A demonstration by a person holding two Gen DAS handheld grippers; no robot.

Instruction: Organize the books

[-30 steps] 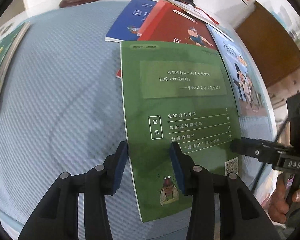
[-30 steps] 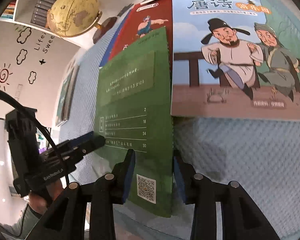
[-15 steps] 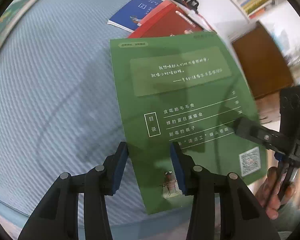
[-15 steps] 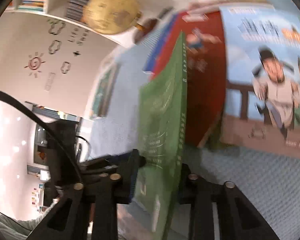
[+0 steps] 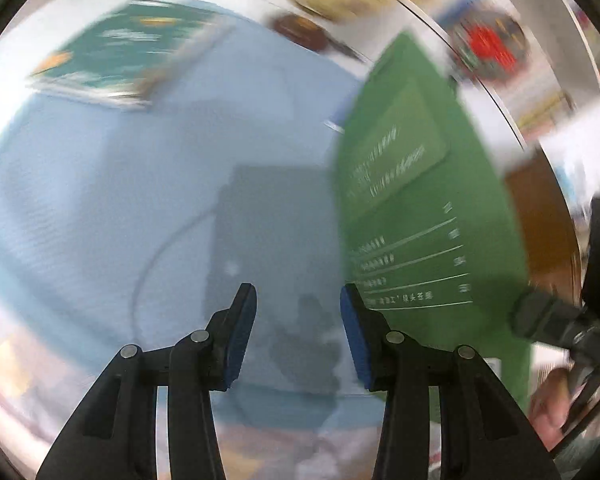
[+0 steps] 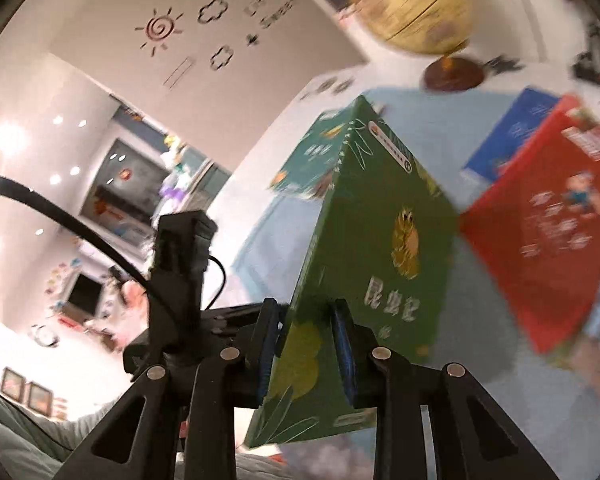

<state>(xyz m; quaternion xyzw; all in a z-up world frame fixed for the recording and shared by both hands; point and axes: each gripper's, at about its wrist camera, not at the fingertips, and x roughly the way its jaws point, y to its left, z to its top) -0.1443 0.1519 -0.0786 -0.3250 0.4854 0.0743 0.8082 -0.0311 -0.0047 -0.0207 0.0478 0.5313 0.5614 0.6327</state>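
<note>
Surface: a table under a pale blue textured cloth [image 5: 100, 208], in a white-walled room with sun and cloud drawings on the wall [image 6: 204, 24]. Both views are blurred.

Item 1, green book [image 6: 380, 248]: I see it lifted clear of the cloth and standing tilted, its front cover with a small yellow insect figure facing my right camera. In the left view its back cover [image 5: 420, 220], with white list lines, stands on the right side of the frame.

Item 2, right gripper [image 6: 306, 352]: my jaws have just been closing and now pinch the green book's lower corner, one blue pad on each face. The right gripper [image 5: 548, 320] reaches in at the book's lower right edge in the left view, with part of a hand [image 5: 552, 404] below it.

Item 3, left gripper [image 5: 298, 332]: I read it as moderately spread with nothing between the pads, only cloth and shadow beyond. It sits just left of the green book; I cannot tell whether it touches. The left gripper's body [image 6: 180, 264] shows just left of the book.

Item 4, teal book stack [image 5: 128, 52]: flat on the cloth, far left.

Item 5, red book [image 6: 548, 224] overlapping a blue book [image 6: 512, 132]: flat, right of the green book.

Item 6, globe [image 6: 416, 4] on a dark round base, at the table's far edge.
</note>
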